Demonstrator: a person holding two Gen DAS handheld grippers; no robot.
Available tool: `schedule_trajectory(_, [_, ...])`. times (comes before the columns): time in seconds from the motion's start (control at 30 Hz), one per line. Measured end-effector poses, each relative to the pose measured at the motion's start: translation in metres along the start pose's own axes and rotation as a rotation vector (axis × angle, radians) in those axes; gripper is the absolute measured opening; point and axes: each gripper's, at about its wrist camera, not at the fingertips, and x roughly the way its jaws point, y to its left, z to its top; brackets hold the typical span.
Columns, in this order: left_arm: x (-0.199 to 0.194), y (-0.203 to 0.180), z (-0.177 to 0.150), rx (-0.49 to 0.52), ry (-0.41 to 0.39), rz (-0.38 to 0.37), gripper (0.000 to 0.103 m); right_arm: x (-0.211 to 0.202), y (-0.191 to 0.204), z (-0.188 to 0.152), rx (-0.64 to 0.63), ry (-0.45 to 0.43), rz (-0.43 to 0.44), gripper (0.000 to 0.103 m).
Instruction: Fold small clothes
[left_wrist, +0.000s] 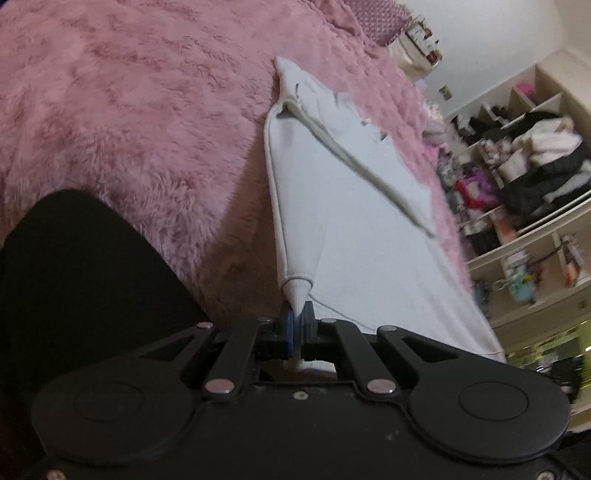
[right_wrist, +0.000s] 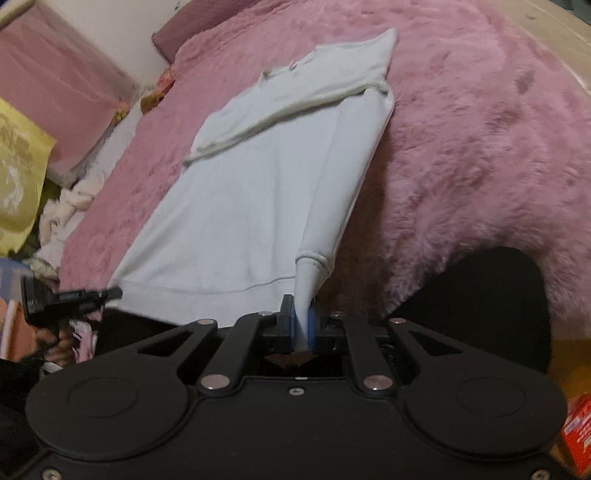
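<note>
No brand or writing reads anywhere; the red carton (right_wrist: 578, 432) at four o'clock in my right view shows only blurred white marks and is cut off by the frame edge.

In my left view, a dark shape (left_wrist: 85, 280), too black to identify, fills eight o'clock. My left claw (left_wrist: 298, 325) sits at six o'clock, clamped on one ribbed cuff of the single white sweatshirt (left_wrist: 354, 229), which stretches toward twelve o'clock across the pink furry blanket (left_wrist: 129, 110). At three o'clock, open shelves (left_wrist: 532, 177) hold a blurred jumble I cannot sort out.

In my right view, my other tool shows at nine o'clock, smeared by motion. The sweatshirt (right_wrist: 236, 206) lies centre, one sleeve folded across its chest. My right claw (right_wrist: 302, 325) at six o'clock pinches the second cuff. The blanket (right_wrist: 480, 147) spreads toward two o'clock.
</note>
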Motion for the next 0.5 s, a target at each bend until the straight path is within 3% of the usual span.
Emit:
schedule_trajectory(0.17, [0.003,-0.015,0.018,0.076,-0.032,-0.019,0.001,-0.01,-0.023,0.003,0.109,-0.048,0.025,0.003])
schedule_trajectory(0.27, [0.008,-0.034,0.029,0.17,-0.071,-0.059,0.001,-0.004,-0.018,0.009,0.077,-0.064,0.035,0.003])
schedule_trajectory(0.33, [0.015,-0.044,0.043,0.215,-0.078,-0.042,0.001,0.001,-0.009,0.015,0.034,-0.084,0.021,0.003])
schedule_trajectory(0.5, [0.024,-0.061,0.076,0.267,-0.123,-0.051,0.001,-0.002,0.007,0.038,-0.015,-0.14,0.035,0.003])
